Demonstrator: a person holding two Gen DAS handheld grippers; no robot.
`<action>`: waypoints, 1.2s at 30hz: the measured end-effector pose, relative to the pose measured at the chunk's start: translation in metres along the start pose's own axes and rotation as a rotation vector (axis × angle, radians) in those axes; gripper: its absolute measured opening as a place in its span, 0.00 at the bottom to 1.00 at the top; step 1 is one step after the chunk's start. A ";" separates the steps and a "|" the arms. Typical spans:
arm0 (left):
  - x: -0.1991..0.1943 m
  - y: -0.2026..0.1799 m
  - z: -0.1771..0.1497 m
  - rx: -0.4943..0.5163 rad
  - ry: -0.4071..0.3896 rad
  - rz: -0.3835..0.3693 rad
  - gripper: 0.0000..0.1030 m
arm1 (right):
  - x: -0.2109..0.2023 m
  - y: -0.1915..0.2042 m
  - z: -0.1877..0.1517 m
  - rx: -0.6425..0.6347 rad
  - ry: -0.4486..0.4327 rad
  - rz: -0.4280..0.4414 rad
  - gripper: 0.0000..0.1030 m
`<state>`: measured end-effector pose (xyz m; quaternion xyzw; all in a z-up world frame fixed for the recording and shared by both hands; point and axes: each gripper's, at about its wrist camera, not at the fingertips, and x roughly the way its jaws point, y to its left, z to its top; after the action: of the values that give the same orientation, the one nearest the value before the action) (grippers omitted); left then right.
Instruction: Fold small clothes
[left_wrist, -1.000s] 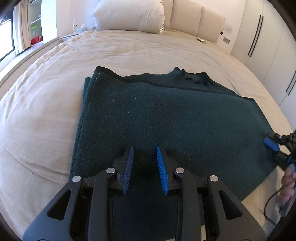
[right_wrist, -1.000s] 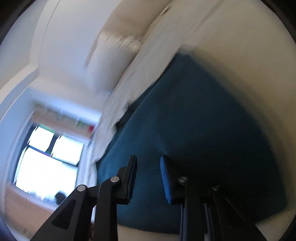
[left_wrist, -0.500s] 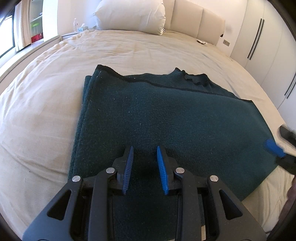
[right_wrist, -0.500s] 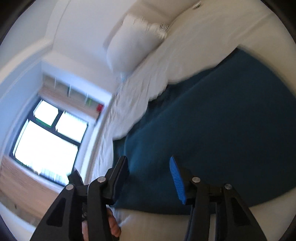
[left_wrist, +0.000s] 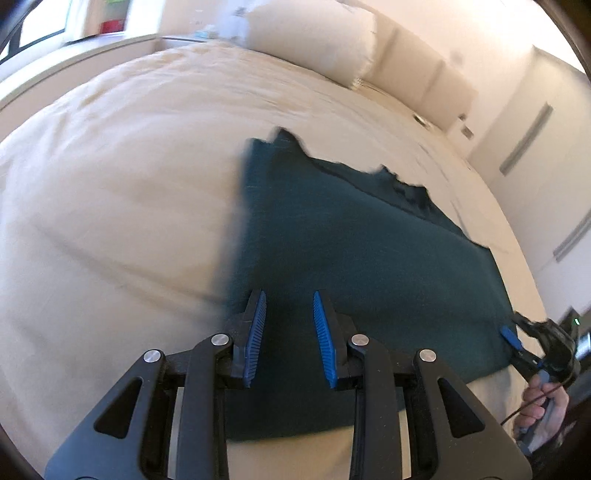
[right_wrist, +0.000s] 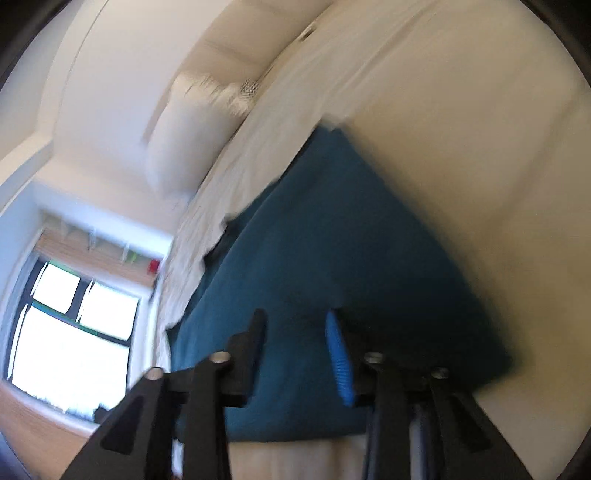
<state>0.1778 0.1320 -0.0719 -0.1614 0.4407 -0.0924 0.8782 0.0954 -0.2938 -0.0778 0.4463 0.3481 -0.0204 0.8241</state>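
Note:
A dark teal knitted garment (left_wrist: 362, 251) lies folded flat on the cream bed (left_wrist: 122, 192). My left gripper (left_wrist: 288, 325) is open and empty, hovering over the garment's near left part. My right gripper (right_wrist: 295, 343) is open and empty, over the garment (right_wrist: 325, 243) near its front edge; the view is tilted and blurred. The right gripper also shows in the left wrist view (left_wrist: 517, 339) at the garment's near right corner, held by a hand.
A white pillow (left_wrist: 314, 40) and padded headboard (left_wrist: 424, 81) are at the far end of the bed. White wardrobe doors (left_wrist: 546, 133) stand to the right. A window (right_wrist: 74, 332) lies to the left.
The left gripper has swung left, so the garment sits further right in its view. The right gripper has tilted and shifted over the garment's near right corner. Both stay open.

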 end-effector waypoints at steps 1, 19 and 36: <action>-0.007 0.007 -0.001 -0.028 -0.011 0.017 0.26 | -0.012 -0.002 0.004 0.003 -0.031 -0.002 0.55; 0.011 0.056 0.003 -0.295 0.232 -0.317 0.70 | 0.051 0.116 -0.030 -0.198 0.281 0.346 0.59; 0.044 0.073 0.022 -0.327 0.392 -0.438 0.12 | 0.145 0.151 -0.051 -0.234 0.564 0.330 0.59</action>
<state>0.2231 0.1913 -0.1193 -0.3704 0.5649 -0.2364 0.6984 0.2284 -0.1243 -0.0727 0.3871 0.4852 0.2772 0.7334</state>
